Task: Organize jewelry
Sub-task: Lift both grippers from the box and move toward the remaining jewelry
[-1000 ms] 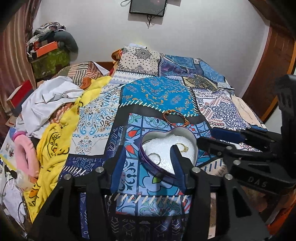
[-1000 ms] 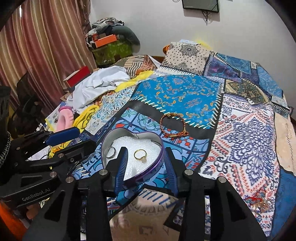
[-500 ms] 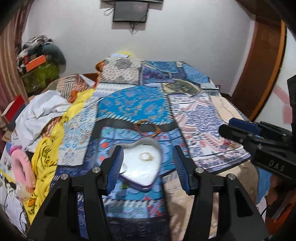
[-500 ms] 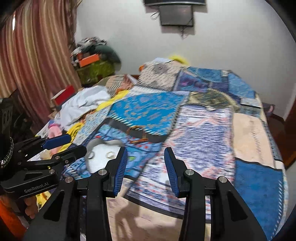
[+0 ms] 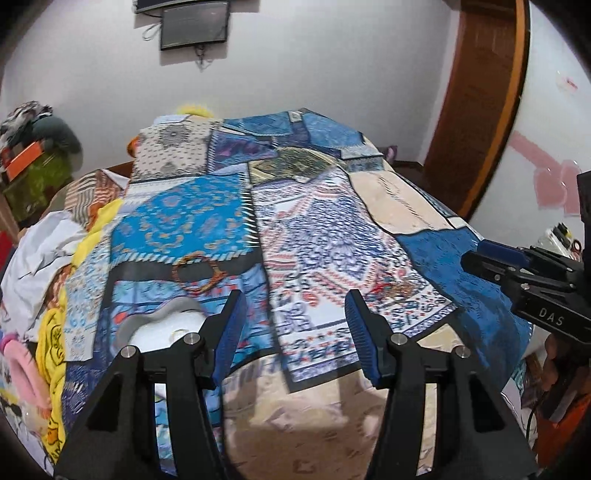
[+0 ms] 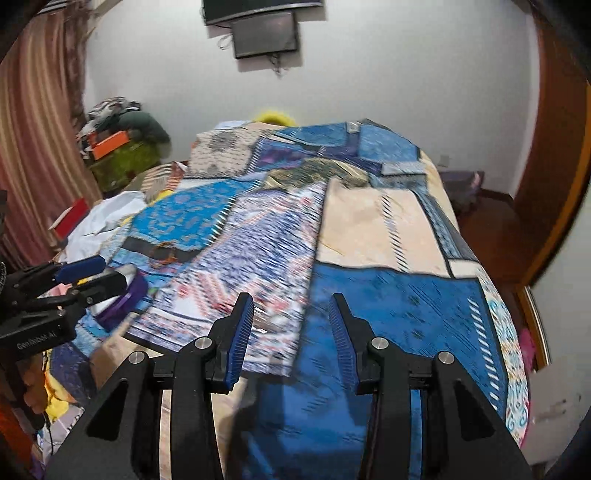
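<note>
White-lined heart-shaped purple tin (image 5: 162, 325) at lower left behind left gripper (image 5: 293, 328), orange beaded bracelet (image 5: 197, 271) above it, both grippers parted and empty, right gripper (image 6: 291, 328) over blue patchwork bedspread (image 6: 388, 306).

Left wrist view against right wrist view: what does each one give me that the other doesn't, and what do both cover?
Only the left wrist view shows the box's white padded inside and the right gripper from the side, nothing between its jaws.

Only the right wrist view shows the box's purple wall, the striped curtain and the left gripper from the side, partly covering the box.

Both show the patchwork bedspread, the beaded bracelet lying on it beyond the box, blurred, and the wall screen. Each gripper's own view shows open, empty jaws.
</note>
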`<action>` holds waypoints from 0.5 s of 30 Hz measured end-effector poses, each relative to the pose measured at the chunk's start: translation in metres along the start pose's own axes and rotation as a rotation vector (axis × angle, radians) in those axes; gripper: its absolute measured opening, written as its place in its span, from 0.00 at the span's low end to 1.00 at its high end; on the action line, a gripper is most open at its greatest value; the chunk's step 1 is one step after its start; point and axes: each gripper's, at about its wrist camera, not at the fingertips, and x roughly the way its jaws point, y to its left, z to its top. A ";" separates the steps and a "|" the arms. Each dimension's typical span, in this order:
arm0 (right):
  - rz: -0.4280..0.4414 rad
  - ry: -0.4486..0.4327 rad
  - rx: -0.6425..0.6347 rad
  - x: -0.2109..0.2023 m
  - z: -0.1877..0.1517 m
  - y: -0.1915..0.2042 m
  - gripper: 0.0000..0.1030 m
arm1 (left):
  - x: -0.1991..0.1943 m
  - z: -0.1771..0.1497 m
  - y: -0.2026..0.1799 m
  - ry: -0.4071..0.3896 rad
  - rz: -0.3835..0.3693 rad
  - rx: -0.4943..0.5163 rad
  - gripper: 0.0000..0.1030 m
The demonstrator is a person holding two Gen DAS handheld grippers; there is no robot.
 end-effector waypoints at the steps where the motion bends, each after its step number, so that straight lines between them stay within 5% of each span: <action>1: -0.002 0.005 0.010 0.001 -0.002 -0.004 0.38 | 0.004 0.000 -0.004 0.007 -0.007 0.007 0.53; 15: 0.018 0.079 0.032 0.026 -0.023 -0.018 0.38 | 0.062 -0.004 -0.035 0.107 -0.099 0.059 0.53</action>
